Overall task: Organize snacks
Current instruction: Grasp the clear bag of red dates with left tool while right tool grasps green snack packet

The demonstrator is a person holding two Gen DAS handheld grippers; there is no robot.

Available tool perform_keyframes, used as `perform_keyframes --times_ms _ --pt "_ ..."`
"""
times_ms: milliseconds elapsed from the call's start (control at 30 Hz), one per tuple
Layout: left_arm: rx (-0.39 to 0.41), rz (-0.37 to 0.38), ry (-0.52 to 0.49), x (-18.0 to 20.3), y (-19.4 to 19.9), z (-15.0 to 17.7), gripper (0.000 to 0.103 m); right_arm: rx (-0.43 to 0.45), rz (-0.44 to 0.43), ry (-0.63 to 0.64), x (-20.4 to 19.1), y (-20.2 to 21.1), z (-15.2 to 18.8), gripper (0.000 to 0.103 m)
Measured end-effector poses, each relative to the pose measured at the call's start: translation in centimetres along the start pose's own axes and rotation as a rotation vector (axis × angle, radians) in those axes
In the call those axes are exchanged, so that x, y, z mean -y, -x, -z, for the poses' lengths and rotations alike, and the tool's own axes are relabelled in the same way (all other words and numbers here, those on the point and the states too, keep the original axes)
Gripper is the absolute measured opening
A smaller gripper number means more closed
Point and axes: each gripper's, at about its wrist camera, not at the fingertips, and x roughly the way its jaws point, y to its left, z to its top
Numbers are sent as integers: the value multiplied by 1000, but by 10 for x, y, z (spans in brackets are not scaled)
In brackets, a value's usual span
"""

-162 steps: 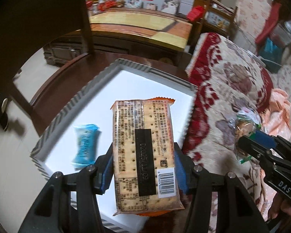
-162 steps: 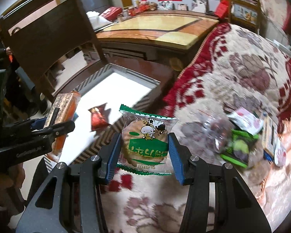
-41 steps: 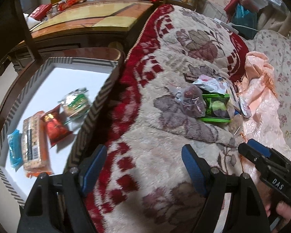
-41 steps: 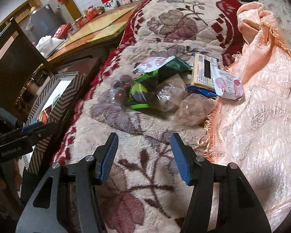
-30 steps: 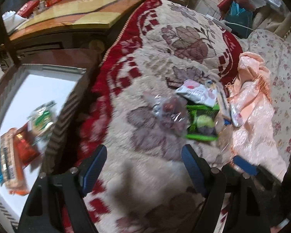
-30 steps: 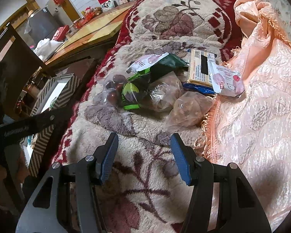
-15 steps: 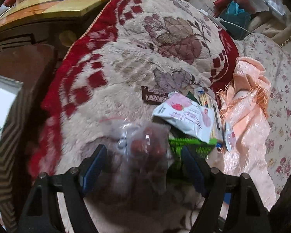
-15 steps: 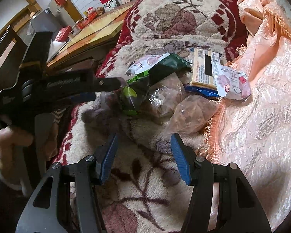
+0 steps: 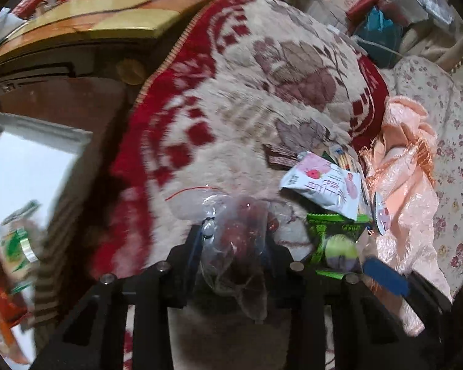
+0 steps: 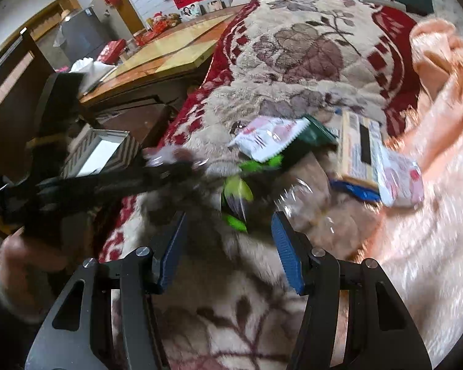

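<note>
Floral blanket (image 9: 262,92), wooden table (image 10: 169,52)

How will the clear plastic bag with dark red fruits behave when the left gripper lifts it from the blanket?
The clear bag is thin crinkled film, so it will probably sag and hang floppy below the left gripper, whose jaws have just closed on it. The round fruits inside look loose, so they may shift downward. The glossy film could slip.
</note>
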Motion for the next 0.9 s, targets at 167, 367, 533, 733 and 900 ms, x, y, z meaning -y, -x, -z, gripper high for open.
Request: perform_keyframes --times_ms 167,367,533,733,900 --pt "49 -43 -9 -15 29 9 38 -18 -8 -6 -8 -25 -15 56" --pt "53 -62 11 -31 39 21 38 -32 21 -7 -10 -35 -27 60" --pt "44 -54 13 -31 37 29 38 -28 93 65 -13 -25 -28 60" --pt "35 -60 14 -31 36 33 38 -125 143 242 -24 -45 -33 60" --pt "29 -64 6 -28 34 34 38 -190 207 343 -24 -67 -38 43"
